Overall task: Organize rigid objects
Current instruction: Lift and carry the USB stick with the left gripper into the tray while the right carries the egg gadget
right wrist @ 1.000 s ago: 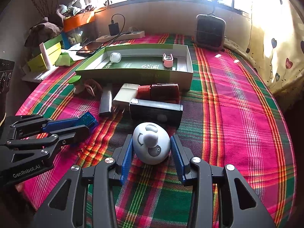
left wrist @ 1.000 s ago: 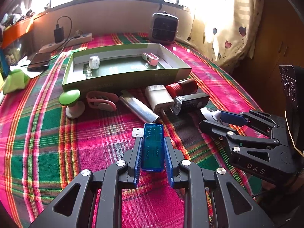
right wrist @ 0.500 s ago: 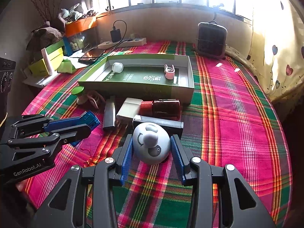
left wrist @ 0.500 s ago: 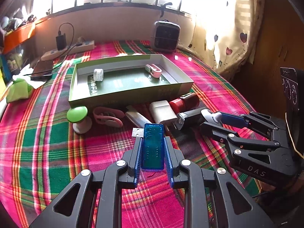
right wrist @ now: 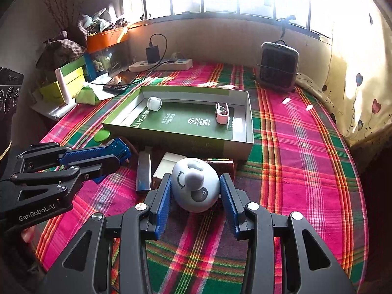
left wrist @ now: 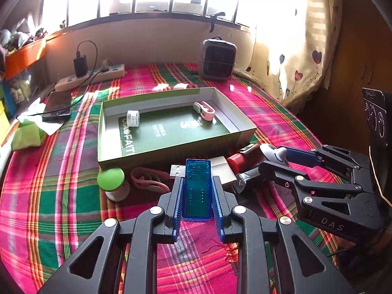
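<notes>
Left wrist view shows us carrying a blue USB stick (left wrist: 198, 188) clamped between the left tongs (left wrist: 197, 191), lifted off the plaid cloth and held in front of the green box (left wrist: 171, 152), short of its near wall. In the right wrist view the right tongs (right wrist: 195, 191) are closed on a white egg-shaped gadget (right wrist: 195, 187), also held on the near side of the box.

As we judge it, the sorting is partly done. Inside the box already lie a small white cap (left wrist: 133, 118) near its far left corner and a pink clip (left wrist: 204, 110) towards its far right corner. The two things we hold look bound for the box next, though neither is over it yet.

Still waiting against the box's near wall are a green-topped stopper (left wrist: 113, 182), a pink loop-shaped item (left wrist: 147, 181), a white charger block (left wrist: 221, 169), a red-capped cylinder (left wrist: 242, 158) and a dark bar (right wrist: 143, 175). We count at least five pieces left on the cloth beyond the pair in our grip, so more remains than is finished.

A power strip (left wrist: 90, 78), a phone (left wrist: 57, 106) and a small heater (left wrist: 216, 60) sit beyond the box's far wall and seem no part of the sorting.
</notes>
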